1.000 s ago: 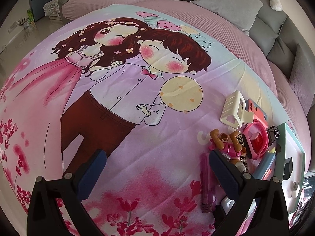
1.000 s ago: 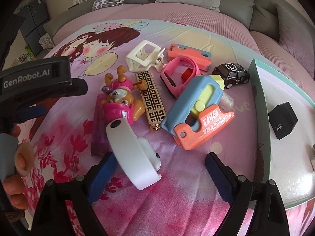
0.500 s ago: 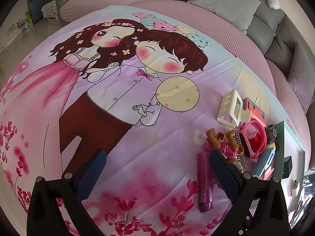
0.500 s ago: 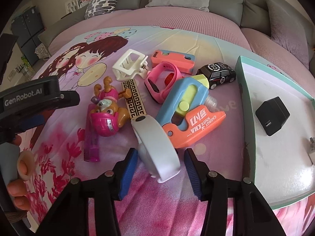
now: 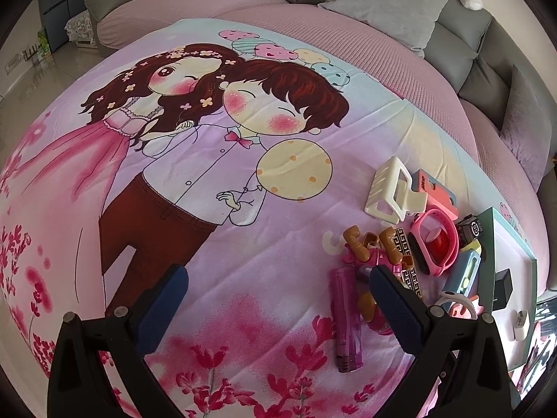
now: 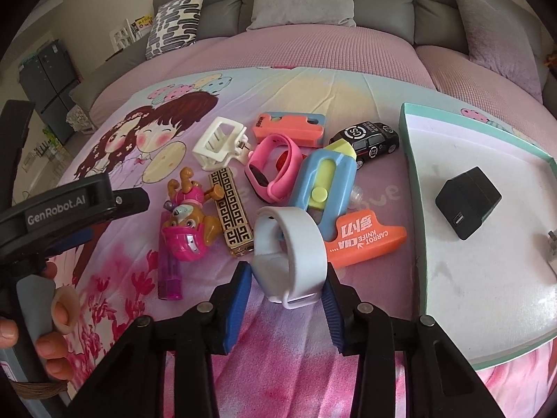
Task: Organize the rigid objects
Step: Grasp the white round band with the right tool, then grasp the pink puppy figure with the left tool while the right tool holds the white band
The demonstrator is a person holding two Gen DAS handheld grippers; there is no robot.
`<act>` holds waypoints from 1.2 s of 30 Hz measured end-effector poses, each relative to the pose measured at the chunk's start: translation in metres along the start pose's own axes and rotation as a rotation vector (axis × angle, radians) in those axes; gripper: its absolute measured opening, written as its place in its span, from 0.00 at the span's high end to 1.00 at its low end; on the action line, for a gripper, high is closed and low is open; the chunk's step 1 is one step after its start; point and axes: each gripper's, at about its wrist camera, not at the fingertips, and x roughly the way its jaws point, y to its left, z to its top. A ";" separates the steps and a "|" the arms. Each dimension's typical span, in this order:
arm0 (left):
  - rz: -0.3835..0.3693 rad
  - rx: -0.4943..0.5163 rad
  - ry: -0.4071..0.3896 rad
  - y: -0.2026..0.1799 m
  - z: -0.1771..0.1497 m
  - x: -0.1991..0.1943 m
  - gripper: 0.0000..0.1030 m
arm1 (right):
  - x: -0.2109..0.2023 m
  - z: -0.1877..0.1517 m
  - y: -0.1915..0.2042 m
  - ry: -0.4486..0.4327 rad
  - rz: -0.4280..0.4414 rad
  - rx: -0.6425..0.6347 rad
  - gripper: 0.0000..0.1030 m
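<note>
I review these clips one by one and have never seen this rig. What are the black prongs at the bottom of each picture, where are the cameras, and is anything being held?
There is no robot: a person holds a two-finger gripper in each hand, and each carries a fisheye camera looking along its fingers. In the left view, the left gripper is open and empty above the printed bedspread. In the right view, the right gripper has just been closing and now clamps a white wristband. A toy pup, a pink watch, an orange toy knife and a toy car lie behind it. A black charger lies in the tray to the right.
</note>
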 end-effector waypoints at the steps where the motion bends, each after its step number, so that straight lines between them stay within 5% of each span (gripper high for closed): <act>1: 0.000 0.004 0.000 -0.001 -0.001 0.000 0.00 | -0.001 0.000 -0.001 -0.005 0.005 0.006 0.59; 19: -0.062 0.072 0.011 -0.026 -0.006 -0.004 0.00 | -0.033 0.007 -0.035 -0.116 0.037 0.114 0.67; 36: -0.013 0.201 0.042 -0.066 -0.023 0.012 0.00 | -0.050 0.005 -0.075 -0.160 0.005 0.222 0.67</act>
